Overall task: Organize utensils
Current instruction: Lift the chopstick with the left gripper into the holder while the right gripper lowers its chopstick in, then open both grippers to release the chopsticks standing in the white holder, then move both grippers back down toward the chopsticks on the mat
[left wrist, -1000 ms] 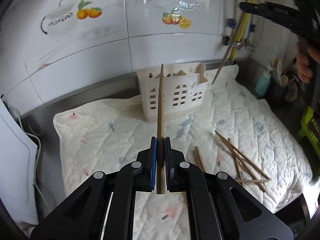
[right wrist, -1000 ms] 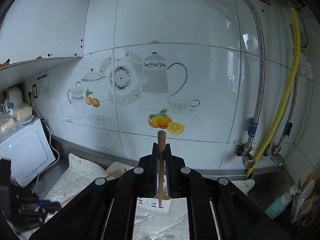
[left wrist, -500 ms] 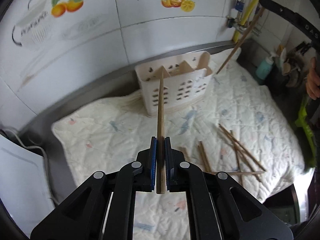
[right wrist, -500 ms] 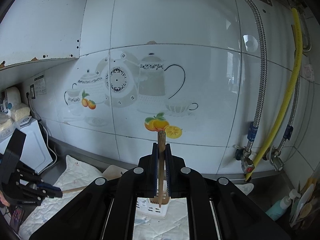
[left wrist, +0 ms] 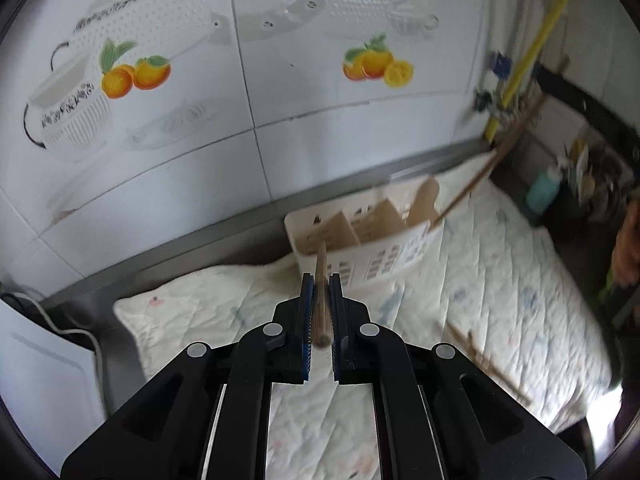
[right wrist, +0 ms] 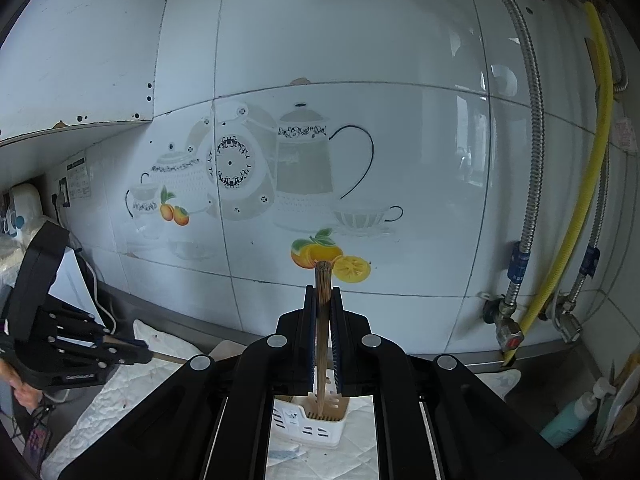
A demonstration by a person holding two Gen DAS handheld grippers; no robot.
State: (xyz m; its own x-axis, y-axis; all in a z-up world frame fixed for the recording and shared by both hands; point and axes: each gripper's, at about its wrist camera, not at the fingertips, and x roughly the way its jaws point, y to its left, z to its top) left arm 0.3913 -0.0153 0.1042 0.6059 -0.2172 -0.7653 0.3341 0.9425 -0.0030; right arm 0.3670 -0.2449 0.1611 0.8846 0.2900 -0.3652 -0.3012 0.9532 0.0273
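- The white quilted cloth (left wrist: 500,280) covers most of the counter. It is the biggest thing here, below the tiled wall (left wrist: 280,92) with its teapot and orange pictures.
- The cream holder (left wrist: 384,256) with little window holes stands at the back of the cloth, by the wall. Its slots look mostly empty, so the tidy-up seems only just begun.
- The left gripper (left wrist: 320,304) is pressed together, pinching one wooden chopstick (left wrist: 320,280). The stick's tip points toward 12 o'clock, at the holder's left slot.
- The right gripper (right wrist: 323,328) is also pressed together on its own second chopstick (right wrist: 322,320). That stick stands upright, and its low end hangs over the holder in the right wrist view.
- A few loose chopsticks (left wrist: 480,356) lie on the cloth at 4 o'clock from the holder. They are still to be picked up.
- So two sticks are held, none is clearly in a slot, and several are left.
- Near the wall at 2 o'clock are a yellow hose (left wrist: 532,48) and a teal bottle (left wrist: 542,196). They are well apart from the holder.
- Nothing seems to block the slots. The two sticks could bump each other, as both head for the same holder.
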